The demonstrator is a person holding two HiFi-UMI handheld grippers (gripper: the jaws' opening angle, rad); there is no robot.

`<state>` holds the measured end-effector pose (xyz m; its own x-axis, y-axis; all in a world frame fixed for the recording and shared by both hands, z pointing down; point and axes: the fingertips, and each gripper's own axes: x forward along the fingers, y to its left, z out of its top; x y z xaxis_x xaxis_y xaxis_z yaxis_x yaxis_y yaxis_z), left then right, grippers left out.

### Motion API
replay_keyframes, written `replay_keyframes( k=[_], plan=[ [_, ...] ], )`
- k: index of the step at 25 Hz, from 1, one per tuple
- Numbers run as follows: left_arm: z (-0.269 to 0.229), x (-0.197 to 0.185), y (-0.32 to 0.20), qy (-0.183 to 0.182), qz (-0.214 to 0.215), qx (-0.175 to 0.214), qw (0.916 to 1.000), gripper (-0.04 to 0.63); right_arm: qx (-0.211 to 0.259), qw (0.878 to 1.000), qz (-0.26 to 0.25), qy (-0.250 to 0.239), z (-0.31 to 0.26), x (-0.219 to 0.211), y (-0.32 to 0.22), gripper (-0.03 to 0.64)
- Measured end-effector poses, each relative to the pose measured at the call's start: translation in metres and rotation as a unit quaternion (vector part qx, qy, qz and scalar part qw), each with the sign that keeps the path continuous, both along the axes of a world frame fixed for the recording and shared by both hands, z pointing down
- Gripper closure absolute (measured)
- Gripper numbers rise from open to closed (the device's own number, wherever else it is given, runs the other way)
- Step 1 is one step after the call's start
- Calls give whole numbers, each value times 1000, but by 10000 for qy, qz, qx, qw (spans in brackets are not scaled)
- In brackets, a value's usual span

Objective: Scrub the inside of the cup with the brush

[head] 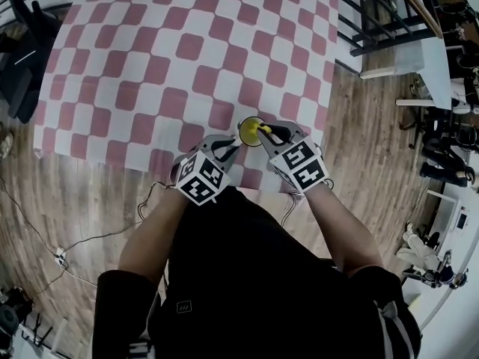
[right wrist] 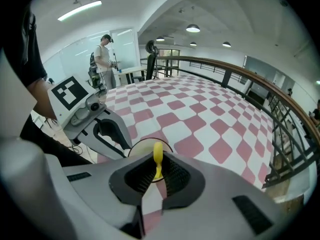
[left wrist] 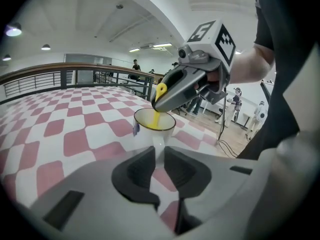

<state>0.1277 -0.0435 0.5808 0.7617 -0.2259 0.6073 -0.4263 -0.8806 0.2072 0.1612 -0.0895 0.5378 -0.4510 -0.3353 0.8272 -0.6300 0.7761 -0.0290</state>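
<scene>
A white cup (head: 249,128) with a yellow inside stands on the red-and-white checked tablecloth (head: 179,58), close to the table's front edge. My right gripper (right wrist: 158,167) is shut on a yellow brush (right wrist: 158,156), tilted down over the cup's rim (right wrist: 145,145). In the left gripper view the brush (left wrist: 160,93) reaches down from the right gripper (left wrist: 167,100) into the cup (left wrist: 150,128). My left gripper (left wrist: 159,156) comes at the cup from the near left, and its pads sit against the white handle (left wrist: 159,140). Both grippers (head: 230,148) (head: 271,134) meet at the cup.
The cloth's front edge (head: 150,169) runs just below the grippers, over a wooden floor (head: 82,208) with cables (head: 45,223). A dark railing (head: 374,21) borders the table's right side. A person (right wrist: 104,54) stands in the background beyond the table.
</scene>
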Motion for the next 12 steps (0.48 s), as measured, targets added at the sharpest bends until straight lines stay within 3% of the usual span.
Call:
replay_keyframes(
  k=[5, 12],
  plan=[
    [1, 0, 0, -16, 37, -22, 10000, 535, -382, 9992, 28, -77, 3, 4, 9, 574],
    [0, 0, 0, -25, -43, -37, 10000, 535, -869, 9932, 402, -656, 4, -1, 20, 574]
  ],
)
